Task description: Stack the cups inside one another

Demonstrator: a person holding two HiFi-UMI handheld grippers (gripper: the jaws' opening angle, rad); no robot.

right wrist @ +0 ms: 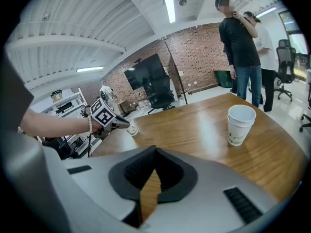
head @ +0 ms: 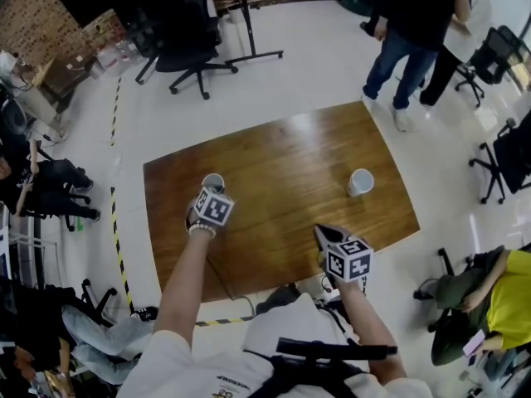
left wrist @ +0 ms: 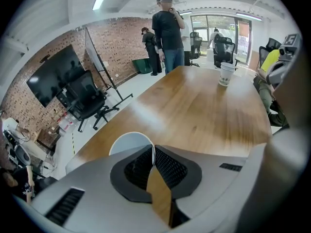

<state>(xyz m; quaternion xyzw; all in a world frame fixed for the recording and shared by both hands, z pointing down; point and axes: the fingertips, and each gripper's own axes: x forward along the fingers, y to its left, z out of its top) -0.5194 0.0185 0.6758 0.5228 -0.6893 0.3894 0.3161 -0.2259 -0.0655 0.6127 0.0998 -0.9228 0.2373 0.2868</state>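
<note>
Pinching the rim of a white cup (left wrist: 127,143), the left gripper (left wrist: 154,155) has one jaw inside the cup and one outside, on the left part of the table (head: 282,152). The right gripper (right wrist: 154,152) hovers near the table's near edge, jaws pressed together with nothing between them. Two nested cups (right wrist: 240,123) stand upright well apart, toward the right side.

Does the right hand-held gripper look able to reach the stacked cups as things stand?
Probably yes. Only bare table lies between the right hand-held gripper and the stacked cups. Its jaws are together, so they would need to open first.
</note>
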